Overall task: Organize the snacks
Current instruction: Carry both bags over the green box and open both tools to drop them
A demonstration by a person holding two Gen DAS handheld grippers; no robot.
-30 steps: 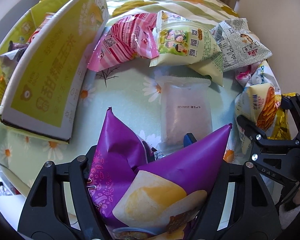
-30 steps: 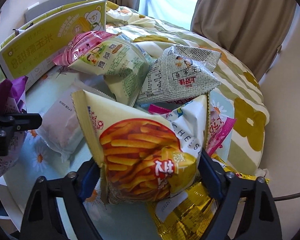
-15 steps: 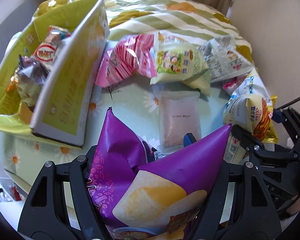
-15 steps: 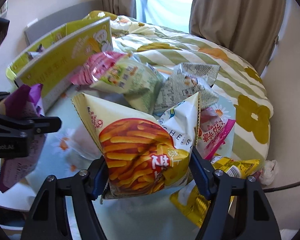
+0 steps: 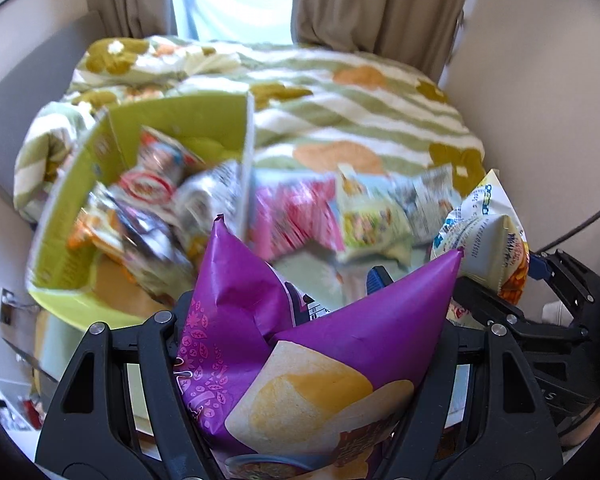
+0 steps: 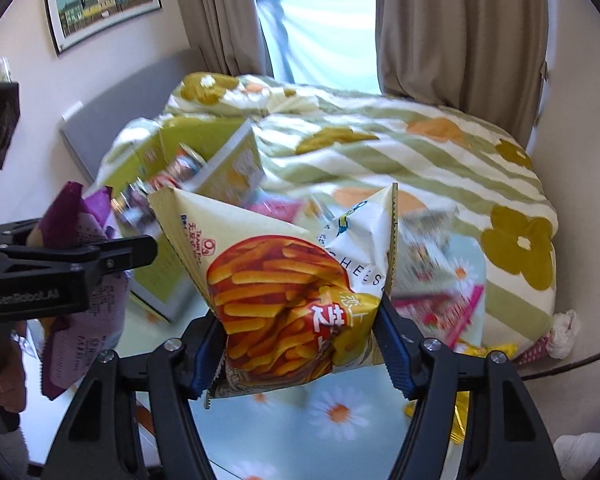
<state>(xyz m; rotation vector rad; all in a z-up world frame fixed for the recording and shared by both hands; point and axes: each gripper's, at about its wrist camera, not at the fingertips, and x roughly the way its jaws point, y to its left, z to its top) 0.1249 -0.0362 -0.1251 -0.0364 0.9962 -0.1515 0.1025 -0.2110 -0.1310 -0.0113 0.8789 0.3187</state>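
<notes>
My left gripper (image 5: pixel 296 320) is shut on a purple snack bag (image 5: pixel 340 344), held up in the air near the green cardboard box (image 5: pixel 180 120). Several wrapped snacks lie inside that box. My right gripper (image 6: pixel 296 312) has a cream bag of cheese sticks (image 6: pixel 276 280) between its blue pads (image 6: pixel 204 356). Its jaws are closing, and the pads press into the bag's sides. That bag hangs above the daisy-print table (image 6: pixel 340 412). In the left wrist view the same bag (image 5: pixel 484 240) shows at the right edge. The purple bag (image 6: pixel 80 240) appears at the left of the right wrist view.
Loose packets lie on the table behind: a pink one (image 5: pixel 296 216), a pale green one (image 5: pixel 364 212) and a gold one (image 6: pixel 496 350). A bed with a striped floral quilt (image 5: pixel 360 92) stands beyond, with curtains and a window behind it.
Both grippers have risen off the table with their bags and tilted upward. The box's inside has come into view. The right jaws have squeezed tighter on the cheese-stick bag.
</notes>
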